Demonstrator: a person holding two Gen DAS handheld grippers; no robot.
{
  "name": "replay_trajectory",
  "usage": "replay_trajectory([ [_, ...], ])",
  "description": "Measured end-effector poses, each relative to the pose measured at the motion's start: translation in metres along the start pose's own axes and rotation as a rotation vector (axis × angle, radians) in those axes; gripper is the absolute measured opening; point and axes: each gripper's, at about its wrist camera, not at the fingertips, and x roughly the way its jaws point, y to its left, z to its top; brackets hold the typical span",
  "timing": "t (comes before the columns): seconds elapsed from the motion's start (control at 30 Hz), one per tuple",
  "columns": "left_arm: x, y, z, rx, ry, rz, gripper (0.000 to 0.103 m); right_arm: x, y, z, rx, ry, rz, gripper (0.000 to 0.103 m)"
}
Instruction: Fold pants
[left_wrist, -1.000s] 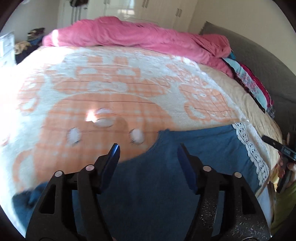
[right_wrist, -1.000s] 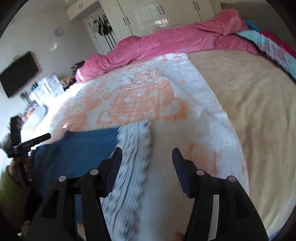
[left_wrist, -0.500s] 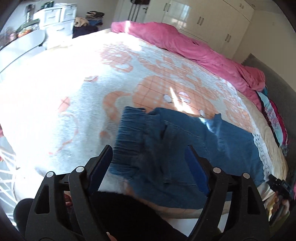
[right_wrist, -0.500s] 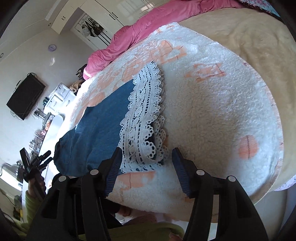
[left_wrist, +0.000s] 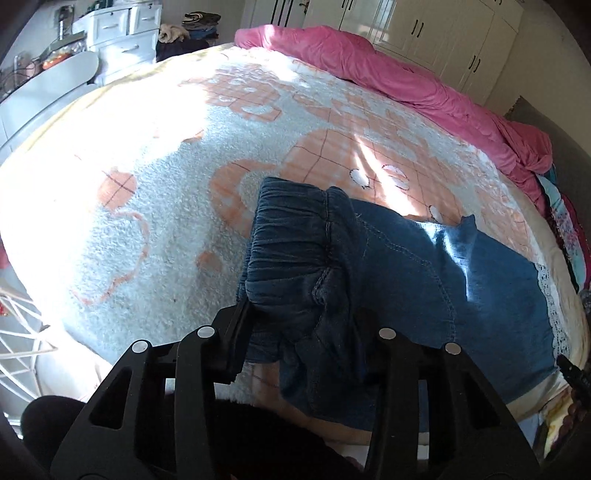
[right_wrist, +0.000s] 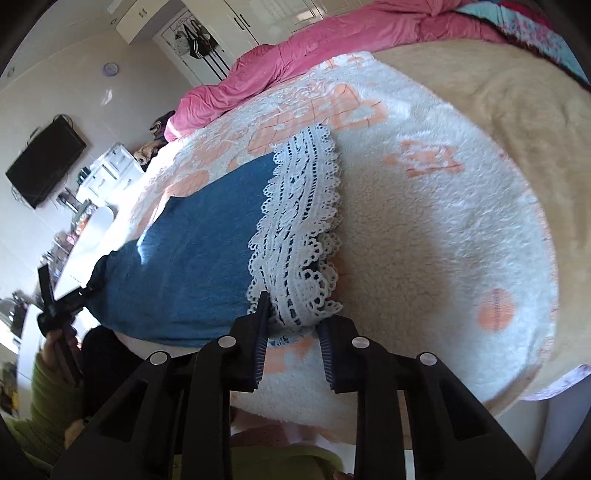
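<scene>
Blue denim pants (left_wrist: 399, 266) lie flat across a fluffy white-and-orange blanket (left_wrist: 155, 206) on the bed, stretched along its near edge. The gathered elastic waistband (left_wrist: 291, 236) is at one end, bunched and folded over on itself; the other end finishes in a broad white lace hem (right_wrist: 299, 221).

The left gripper (left_wrist: 301, 332) is at the waistband. Its jaws are closing, with a thick wad of the gathered denim between them; the fabric bulges up and over the fingers, and the pads appear to press into it from both sides. The right gripper (right_wrist: 290, 325) is at the nearest corner of the lace hem. Its jaws are closing too, and the lace edge sits in the narrow gap between the two blue pads; whether both pads already press on the lace cannot be told from this view.

In the right wrist view the left gripper shows small at the far end of the pants, held by a hand (right_wrist: 59, 339) with a green sleeve (right_wrist: 51, 402) below it. A pink duvet (left_wrist: 388, 74) is heaped along the far side of the bed, white wardrobes (left_wrist: 436, 33) stand behind it, and a dark television (right_wrist: 44, 162) hangs on the wall.
</scene>
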Motion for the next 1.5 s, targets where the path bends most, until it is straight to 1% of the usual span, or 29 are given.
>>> replay_trajectory([
  [0.07,0.004,0.004,-0.002,-0.014,0.004,-0.01,0.036,0.004,0.002,-0.002,-0.047,0.017,-0.054,0.021],
  [0.17,0.007,0.007,-0.002,-0.031,0.015,-0.024,0.041,0.011,-0.001,-0.008,-0.038,0.023,-0.063,0.023],
  [0.2,0.008,0.008,0.0,-0.039,0.016,-0.025,0.046,0.012,0.0,-0.008,-0.051,0.022,-0.068,0.023],
  [0.27,0.011,0.015,0.0,-0.072,0.035,-0.032,0.053,0.011,0.003,-0.009,-0.068,0.028,-0.077,0.028],
  [0.3,0.009,0.019,-0.001,-0.092,0.035,-0.053,0.054,0.01,0.004,-0.008,-0.077,0.036,-0.079,0.029],
  [0.33,0.005,0.022,-0.001,-0.1,0.026,-0.065,0.054,0.009,0.005,-0.006,-0.08,0.04,-0.081,0.035],
  [0.37,-0.001,0.022,-0.001,-0.091,0.014,-0.06,0.054,0.005,0.005,-0.004,-0.083,0.038,-0.086,0.047],
  [0.4,-0.008,0.02,-0.001,-0.076,0.0,-0.05,0.055,-0.001,0.005,-0.002,-0.094,0.021,-0.11,0.05],
  [0.47,-0.027,0.012,0.0,-0.023,-0.051,-0.01,0.055,-0.016,0.006,0.003,-0.118,-0.03,-0.153,0.051],
  [0.53,-0.047,-0.003,0.003,0.041,-0.119,0.044,0.06,-0.029,0.009,0.007,-0.136,-0.083,-0.167,0.051],
  [0.6,-0.061,-0.022,0.005,0.106,-0.163,0.042,0.067,-0.035,0.019,0.01,-0.166,-0.118,-0.166,0.059],
  [0.63,-0.064,-0.034,0.004,0.141,-0.17,0.028,0.068,-0.034,0.026,0.012,-0.189,-0.125,-0.155,0.064],
  [0.7,-0.063,-0.063,0.0,0.215,-0.153,-0.022,0.07,-0.025,0.045,0.013,-0.25,-0.125,-0.14,0.064],
  [0.73,-0.057,-0.079,-0.002,0.254,-0.132,-0.057,0.071,-0.016,0.056,0.013,-0.287,-0.113,-0.131,0.064],
  [0.83,-0.036,-0.122,-0.012,0.348,-0.068,-0.135,0.071,0.006,0.086,0.014,-0.374,-0.095,-0.109,0.064],
  [0.87,-0.027,-0.132,-0.016,0.375,-0.052,-0.145,0.071,0.017,0.096,0.014,-0.398,-0.08,-0.104,0.064],
  [0.93,-0.009,-0.153,-0.024,0.442,-0.012,-0.136,0.071,0.03,0.106,0.015,-0.424,-0.06,-0.131,0.064],
  [0.97,0.001,-0.161,-0.028,0.471,0.009,-0.134,0.071,0.037,0.109,0.016,-0.439,-0.054,-0.125,0.064],
  [1.0,0.01,-0.164,-0.031,0.491,0.024,-0.126,0.071,0.042,0.11,0.016,-0.441,-0.047,-0.132,0.066],
  [1.03,0.021,-0.167,-0.031,0.505,0.037,-0.114,0.072,0.048,0.109,0.015,-0.442,-0.035,-0.159,0.073],
  [1.07,0.031,-0.166,-0.033,0.52,0.05,-0.082,0.075,0.053,0.106,0.015,-0.445,-0.022,-0.187,0.073],
  [1.13,0.045,-0.155,-0.032,0.519,0.065,-0.006,0.079,0.06,0.096,0.012,-0.426,0.003,-0.238,0.073],
  [1.17,0.049,-0.145,-0.029,0.493,0.065,0.006,0.088,0.061,0.087,0.012,-0.399,0.015,-0.255,0.073],
  [1.23,0.053,-0.121,-0.019,0.379,0.088,-0.034,0.089,0.056,0.073,0.011,-0.357,0.013,-0.228,0.073],
  [1.3,0.052,-0.105,-0.011,0.305,0.079,-0.06,0.089,0.051,0.066,0.01,-0.333,0.011,-0.23,0.073],
  [1.37,0.054,-0.102,-0.01,0.296,0.084,-0.067,0.089,0.051,0.064,0.008,-0.325,0.01,-0.215,0.073],
  [1.43,0.055,-0.108,-0.012,0.328,0.082,-0.038,0.089,0.054,0.065,0.007,-0.322,0.012,-0.225,0.074],
  [1.47,0.055,-0.109,-0.013,0.338,0.078,-0.032,0.089,0.055,0.066,0.006,-0.326,0.013,-0.23,0.078],
  [1.5,0.054,-0.108,-0.013,0.336,0.077,-0.035,0.089,0.056,0.069,0.006,-0.331,0.014,-0.232,0.079],
])
